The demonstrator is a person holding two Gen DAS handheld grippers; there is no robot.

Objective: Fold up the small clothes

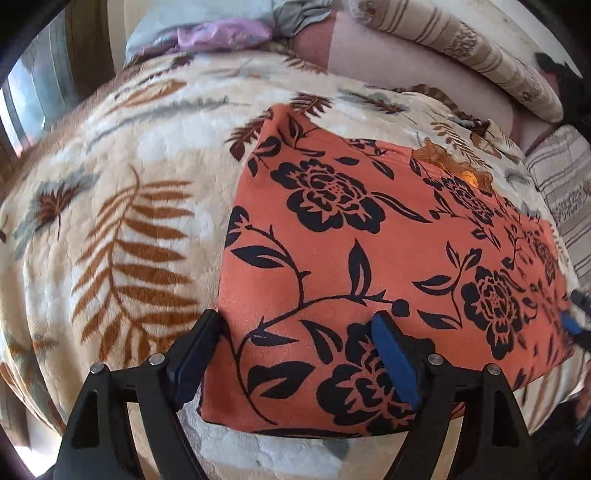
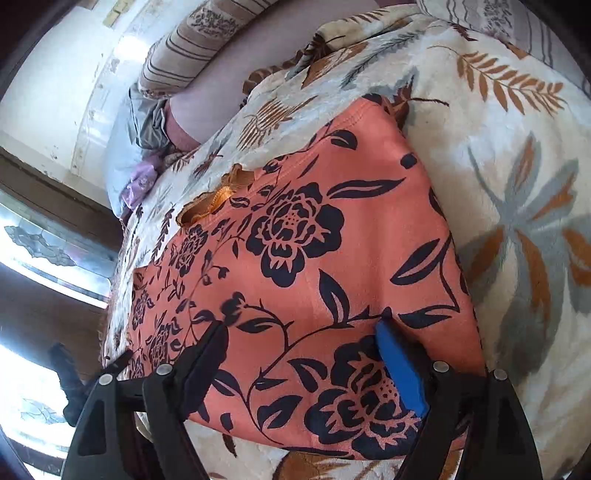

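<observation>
An orange garment with a black flower print point(image 1: 369, 236) lies folded flat on a cream blanket with brown leaves point(image 1: 129, 206). My left gripper point(image 1: 297, 319) stands open over the garment's near left corner; the left finger is at the cloth's edge, the blue-padded one is over the print, and nothing is pinched. In the right wrist view the same garment point(image 2: 306, 236) fills the middle. My right gripper point(image 2: 303, 326) is open above its near edge, jaws wide, holding nothing. An orange frilled trim point(image 2: 218, 195) peeks out at the far edge. The right gripper's tip point(image 1: 576, 317) shows at the garment's right side.
Striped pillows point(image 1: 480, 51) and a pink sheet point(image 1: 388, 59) lie at the bed's far side. A lilac bag point(image 1: 221, 33) and grey cloth point(image 1: 295, 14) sit at the far corner. A window point(image 2: 44, 240) is on the left. Bare blanket point(image 2: 517, 221) lies right of the garment.
</observation>
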